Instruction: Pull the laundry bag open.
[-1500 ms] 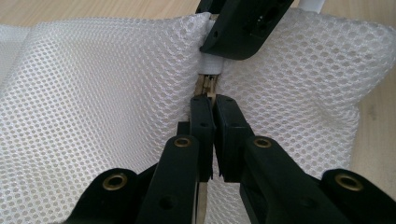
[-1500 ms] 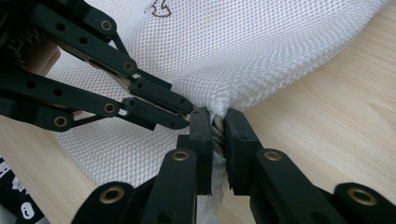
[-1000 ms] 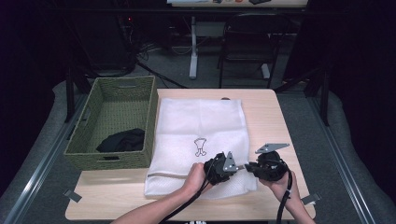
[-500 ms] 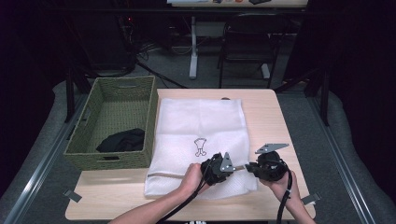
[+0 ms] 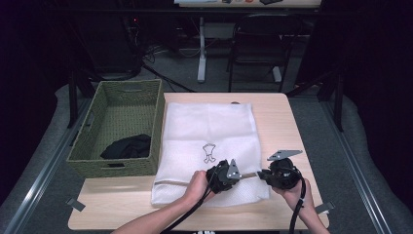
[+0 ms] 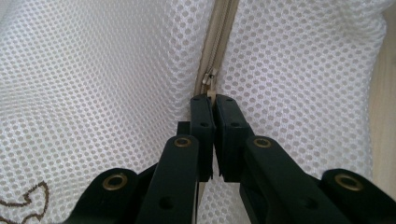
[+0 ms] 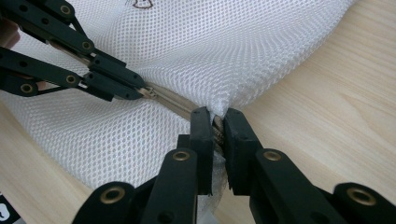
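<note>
On mesh bag (image 5: 209,141): left tool (image 6: 214,103) pinches zipper pull (image 6: 210,79); right tool (image 7: 218,122) pinches bag corner; no legible writing.

No readable text anywhere I can find — no words, brand names or numbers. The one mark is a small dark outline figure printed on the white mesh bag (image 5: 209,146); from the high view it sits just beyond the fingers of the left hand (image 5: 197,183), past the left gripper (image 5: 242,174). A corner of that same brown outline shows at the lower left of the left gripper view — a drawing, not lettering. I can't make out any label on the bag itself.
</note>
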The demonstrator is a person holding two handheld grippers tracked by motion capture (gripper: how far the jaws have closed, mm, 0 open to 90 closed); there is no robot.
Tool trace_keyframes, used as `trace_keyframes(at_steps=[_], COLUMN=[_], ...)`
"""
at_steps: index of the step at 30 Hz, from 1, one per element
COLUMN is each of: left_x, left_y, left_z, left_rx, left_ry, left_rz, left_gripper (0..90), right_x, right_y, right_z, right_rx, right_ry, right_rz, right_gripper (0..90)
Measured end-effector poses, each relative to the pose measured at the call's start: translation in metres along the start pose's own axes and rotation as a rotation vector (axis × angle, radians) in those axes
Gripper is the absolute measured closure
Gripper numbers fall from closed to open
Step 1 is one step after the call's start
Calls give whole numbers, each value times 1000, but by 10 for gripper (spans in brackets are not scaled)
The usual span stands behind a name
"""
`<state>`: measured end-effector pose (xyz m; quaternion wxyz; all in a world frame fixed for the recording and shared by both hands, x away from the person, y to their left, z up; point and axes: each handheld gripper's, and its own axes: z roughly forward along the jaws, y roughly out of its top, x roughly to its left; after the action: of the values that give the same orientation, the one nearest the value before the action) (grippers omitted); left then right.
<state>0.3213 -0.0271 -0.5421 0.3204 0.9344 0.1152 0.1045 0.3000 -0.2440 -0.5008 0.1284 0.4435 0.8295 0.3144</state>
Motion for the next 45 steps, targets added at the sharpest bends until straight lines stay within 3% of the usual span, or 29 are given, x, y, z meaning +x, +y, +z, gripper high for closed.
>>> trace_keyframes(at_steps=[14, 45], left_x=[4, 20], left_y=[-17, -55], left_z=[-7, -40], left_rx=[48, 122], left_ry=[-4, 19], left_rz=[-10, -55], left_gripper=[870, 870], right_x=[-1, -6], right_y=[-2, -5], right_z=[2, 5], right_rx=[21, 68], right_ry=[-14, -21], right_rz=[-4, 14], right_gripper=[834, 835])
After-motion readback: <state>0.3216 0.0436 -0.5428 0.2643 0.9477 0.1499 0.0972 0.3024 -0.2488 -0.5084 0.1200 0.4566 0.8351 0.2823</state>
